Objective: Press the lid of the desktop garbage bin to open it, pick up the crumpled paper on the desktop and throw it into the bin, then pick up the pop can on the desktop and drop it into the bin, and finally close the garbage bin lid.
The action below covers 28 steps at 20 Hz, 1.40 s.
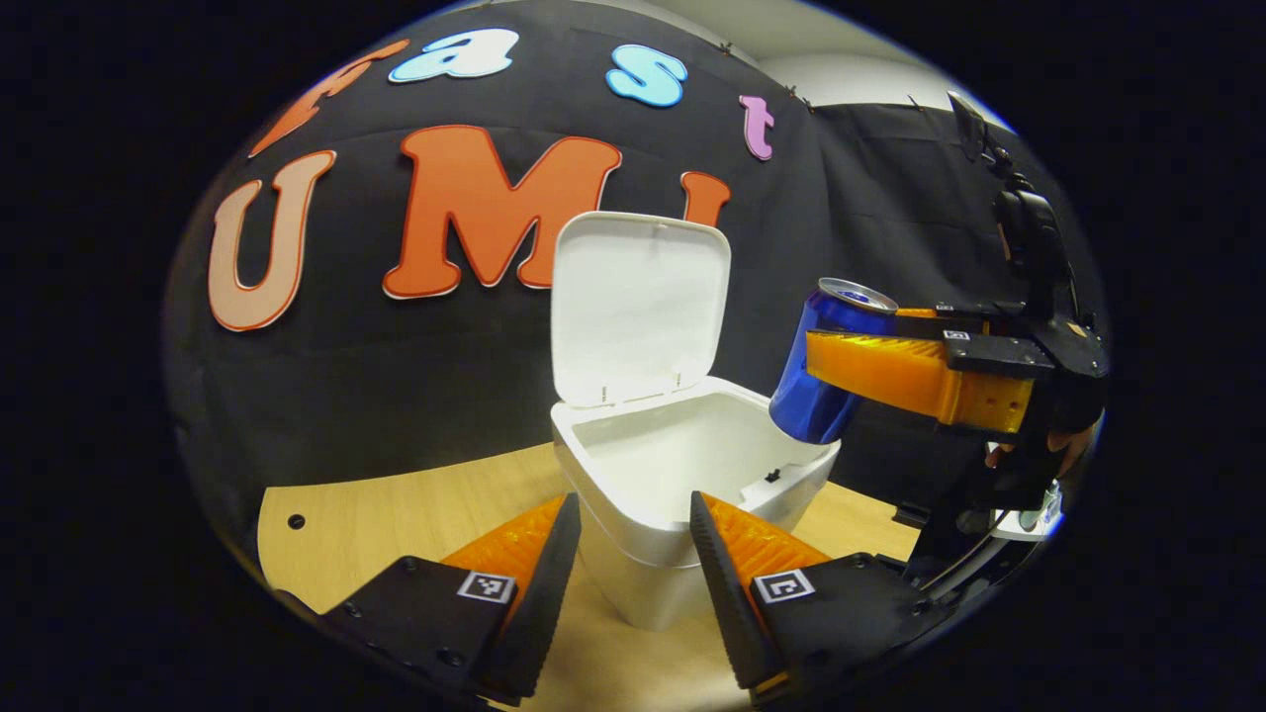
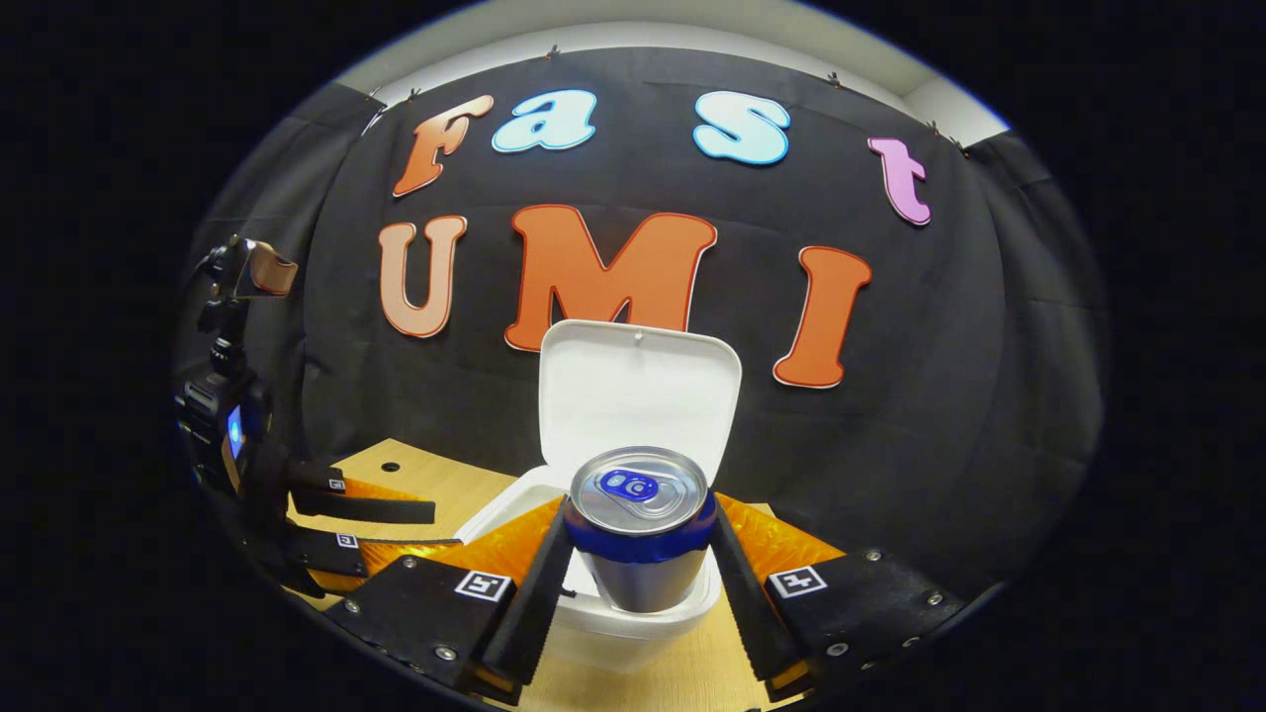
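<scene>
Pop can (image 2: 641, 529): blue w/ silver top, held in the right tool (image 2: 638, 554), both fingers pressed on its sides, jaws closed only to can width. In the left gripper view the can (image 1: 823, 368) hangs tilted in the air, top leaning away from the bin, its lower end just over the bin's right rim; can't tell if it touches the rim. A hand shows behind that right tool (image 1: 841, 361), at far right.

Garbage bin (image 1: 682, 475): white, stands on the wood worktop (image 1: 396, 514) near the black cloth wall. Lid (image 1: 638, 307) up, hinged at the back, about upright. Inside of bin looks white; contents not discernible.

Left tool (image 1: 633, 539): jaws wide apart, holding nothing, fingers either side of the bin's front as seen from its own cam, low over the worktop. In the right gripper view it sits at left (image 2: 435, 524), beside the bin (image 2: 633, 613).
</scene>
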Each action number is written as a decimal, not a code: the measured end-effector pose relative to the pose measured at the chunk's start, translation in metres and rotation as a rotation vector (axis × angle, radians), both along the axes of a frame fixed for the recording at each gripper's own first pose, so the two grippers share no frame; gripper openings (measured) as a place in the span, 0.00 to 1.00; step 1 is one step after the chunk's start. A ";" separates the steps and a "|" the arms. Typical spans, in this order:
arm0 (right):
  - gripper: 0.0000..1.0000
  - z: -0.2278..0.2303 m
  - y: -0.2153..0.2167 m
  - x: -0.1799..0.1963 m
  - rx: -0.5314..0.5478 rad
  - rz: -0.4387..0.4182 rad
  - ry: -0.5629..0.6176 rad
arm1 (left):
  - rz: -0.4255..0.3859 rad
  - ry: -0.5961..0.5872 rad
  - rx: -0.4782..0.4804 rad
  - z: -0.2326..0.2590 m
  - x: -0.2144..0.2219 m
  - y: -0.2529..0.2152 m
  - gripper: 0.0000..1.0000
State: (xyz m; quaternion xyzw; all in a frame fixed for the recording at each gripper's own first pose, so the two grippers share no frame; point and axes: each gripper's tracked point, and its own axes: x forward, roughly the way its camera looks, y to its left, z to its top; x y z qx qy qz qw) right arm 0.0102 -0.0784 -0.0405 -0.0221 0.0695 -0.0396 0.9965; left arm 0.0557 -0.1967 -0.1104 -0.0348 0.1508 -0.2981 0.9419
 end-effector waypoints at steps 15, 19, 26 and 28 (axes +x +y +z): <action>0.80 -0.050 -0.005 0.024 -0.029 0.101 0.111 | 0.385 0.015 0.122 -0.026 -0.021 0.131 0.89; 0.80 -0.060 -0.008 0.028 -0.020 0.091 0.126 | 0.411 0.032 0.140 -0.030 -0.023 0.137 0.88; 0.84 -0.053 -0.003 0.037 -0.006 0.082 0.109 | 0.421 0.029 0.155 -0.038 -0.030 0.148 0.90; 0.84 -0.038 -0.002 0.044 -0.009 0.081 0.076 | 0.436 0.023 0.150 -0.036 -0.030 0.155 0.92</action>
